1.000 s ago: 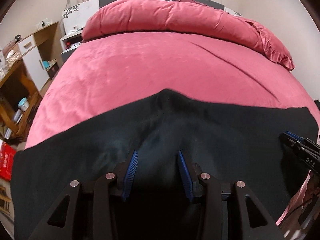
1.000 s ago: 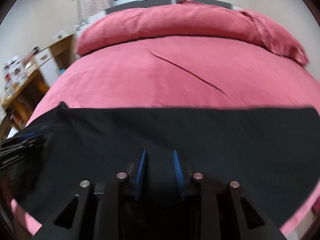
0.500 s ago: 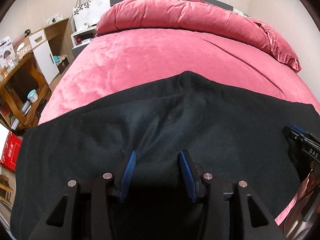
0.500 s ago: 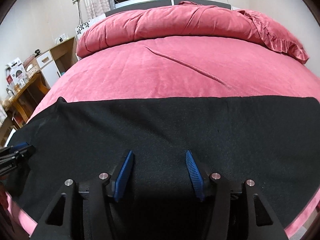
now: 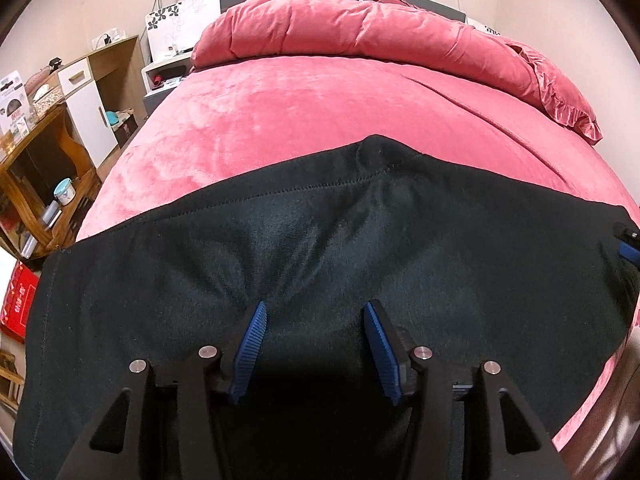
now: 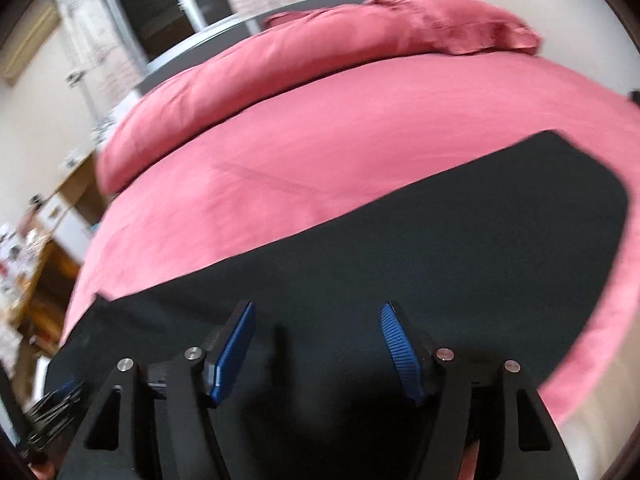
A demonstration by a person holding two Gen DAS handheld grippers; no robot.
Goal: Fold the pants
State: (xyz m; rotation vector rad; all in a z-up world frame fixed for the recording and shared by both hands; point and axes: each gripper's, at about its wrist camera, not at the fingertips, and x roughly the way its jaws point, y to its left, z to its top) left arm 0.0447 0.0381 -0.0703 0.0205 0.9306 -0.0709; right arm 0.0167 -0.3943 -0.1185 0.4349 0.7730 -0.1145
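Black pants (image 5: 340, 248) lie flat across the near end of a pink bed (image 5: 320, 120), folded lengthwise with a stitched seam along the far edge. My left gripper (image 5: 314, 320) is open and empty just above the cloth. My right gripper (image 6: 316, 320) is open and empty over the same pants (image 6: 440, 248); this view is tilted and blurred. The right gripper's tip shows at the right edge of the left wrist view (image 5: 628, 248), and the left gripper shows at the lower left of the right wrist view (image 6: 52, 412).
A rolled pink duvet (image 5: 380, 36) and a pillow (image 5: 560, 92) lie at the head of the bed. A wooden desk with shelves (image 5: 44, 160) and a white cabinet (image 5: 92, 100) stand left of the bed. A red box (image 5: 18, 300) sits on the floor.
Both grippers opened wider over the last second. The right gripper has swung and tilted, blurring its view. The pants settled flat on the bed.
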